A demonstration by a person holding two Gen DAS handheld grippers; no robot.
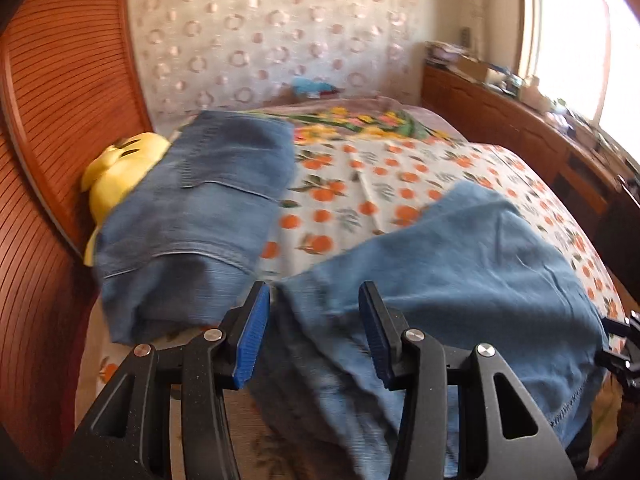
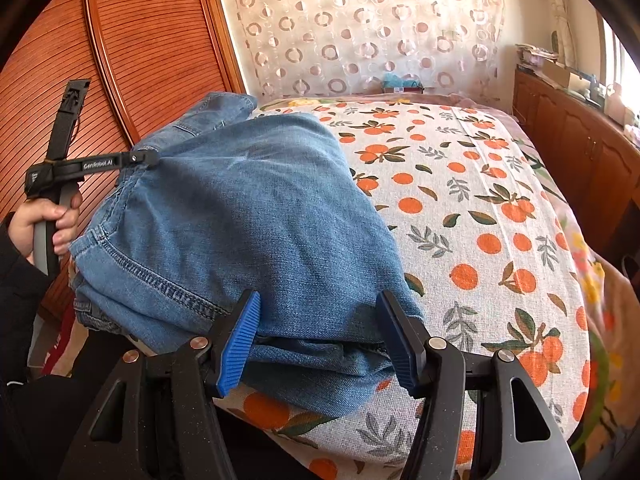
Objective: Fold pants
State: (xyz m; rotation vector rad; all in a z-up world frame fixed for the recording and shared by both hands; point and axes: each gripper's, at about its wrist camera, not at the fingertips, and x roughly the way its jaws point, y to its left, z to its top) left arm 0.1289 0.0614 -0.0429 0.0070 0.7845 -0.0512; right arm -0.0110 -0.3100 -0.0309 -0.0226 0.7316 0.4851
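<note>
Though blurred in the left view, left gripper (image 1: 314,294) apparently and right gripper (image 2: 319,300) clearly clamped on pants (image 2: 240,208).

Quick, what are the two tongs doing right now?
Left tongs: apparently clamped on the bunched blue denim jeans, which pull taut at the tip.
Right tongs: partly apart, jeans between the pads; grip cannot be told.

The heaped jeans (image 2: 240,216) are blocking the bed's (image 2: 480,208) left side against the wooden wardrobe (image 2: 132,60), while the orange-print spread to their right is lying open.
</note>
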